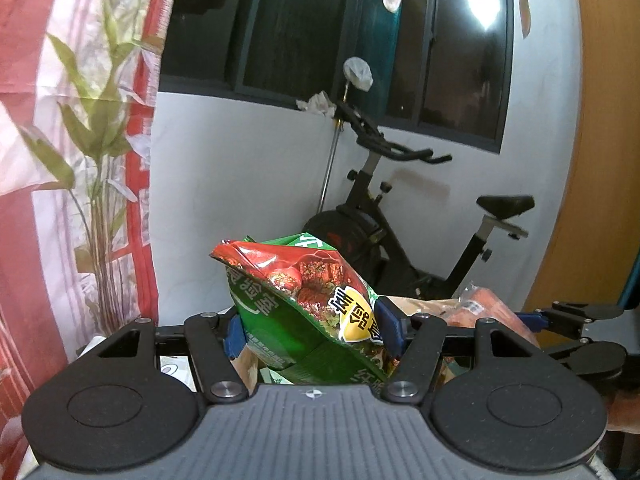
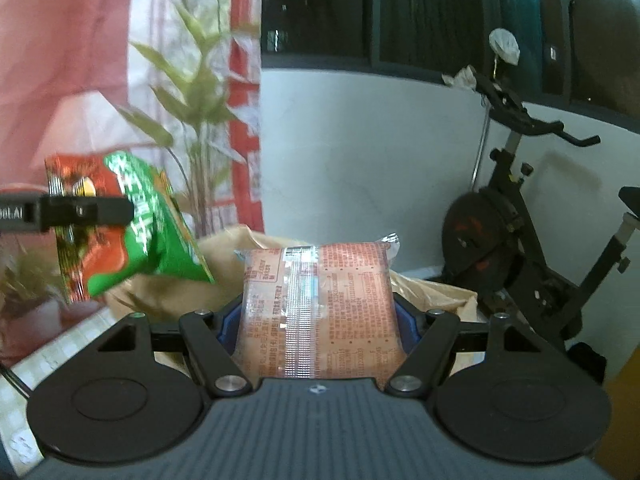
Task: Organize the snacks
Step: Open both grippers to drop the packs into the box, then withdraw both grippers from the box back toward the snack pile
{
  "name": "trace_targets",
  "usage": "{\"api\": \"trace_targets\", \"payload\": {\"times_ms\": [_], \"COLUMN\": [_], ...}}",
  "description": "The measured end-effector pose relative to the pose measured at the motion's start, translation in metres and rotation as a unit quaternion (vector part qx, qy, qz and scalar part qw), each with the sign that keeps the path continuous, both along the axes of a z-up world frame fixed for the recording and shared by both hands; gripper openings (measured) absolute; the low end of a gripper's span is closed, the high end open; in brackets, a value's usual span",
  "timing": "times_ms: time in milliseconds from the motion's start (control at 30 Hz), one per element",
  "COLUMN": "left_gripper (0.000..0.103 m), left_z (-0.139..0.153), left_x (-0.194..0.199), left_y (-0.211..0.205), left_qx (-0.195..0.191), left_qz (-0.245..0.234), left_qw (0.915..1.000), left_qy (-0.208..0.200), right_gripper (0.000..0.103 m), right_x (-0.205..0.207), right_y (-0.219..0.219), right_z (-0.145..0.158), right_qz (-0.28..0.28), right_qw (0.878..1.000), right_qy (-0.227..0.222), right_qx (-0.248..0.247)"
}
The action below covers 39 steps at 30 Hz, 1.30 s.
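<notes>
Crinkly foil green snack bag [image 1: 304,304], pinched in left tool [image 1: 312,330], hangs left of the paper bag [image 2: 224,276]; right tool [image 2: 318,320] clamps orange packet [image 2: 316,304], probably light and slippery.

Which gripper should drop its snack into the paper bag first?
Right, probably. The right gripper holds the orange packet directly in front of the brown paper bag, whose opening shows just behind it. The left gripper holds the green packet raised off to the side.
</notes>
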State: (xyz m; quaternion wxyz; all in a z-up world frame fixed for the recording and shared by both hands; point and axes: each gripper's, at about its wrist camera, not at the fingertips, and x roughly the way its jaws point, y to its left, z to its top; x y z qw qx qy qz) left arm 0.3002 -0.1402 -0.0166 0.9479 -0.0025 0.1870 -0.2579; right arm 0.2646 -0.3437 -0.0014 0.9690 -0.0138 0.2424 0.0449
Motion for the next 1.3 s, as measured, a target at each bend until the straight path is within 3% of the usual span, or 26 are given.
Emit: {"api": "trace_targets", "payload": {"times_ms": [300,500,700,1300], "left_gripper": [0.067,0.073,0.078,0.081], "left_z": [-0.018,-0.022,-0.016,-0.003], "left_x": [0.024,0.026,0.020,-0.059], "left_y": [-0.016,-0.012,-0.005,0.056], "left_qx": [0.034,0.047,0.050,0.062], "left_qz": [-0.004,0.006,0.011,0.043], "left_qw": [0.9987,0.9975,0.9974,0.9971], "left_qy": [0.038,0.052,0.050,0.009], "right_gripper": [0.073,0.074,0.081,0.081], "right_x": [0.020,0.020,0.010,-0.053], "right_y": [-0.012,-0.009,-0.006,0.022], "right_z": [-0.029,-0.031,-0.023,-0.007], "right_qz": [-0.018,-0.012,-0.009,0.038], "right_qw": [0.999,0.998,0.998,0.999], "right_qy": [0.047,0.063,0.055,0.022], "right_qx": [-0.013,-0.021,-0.011,-0.005]}}
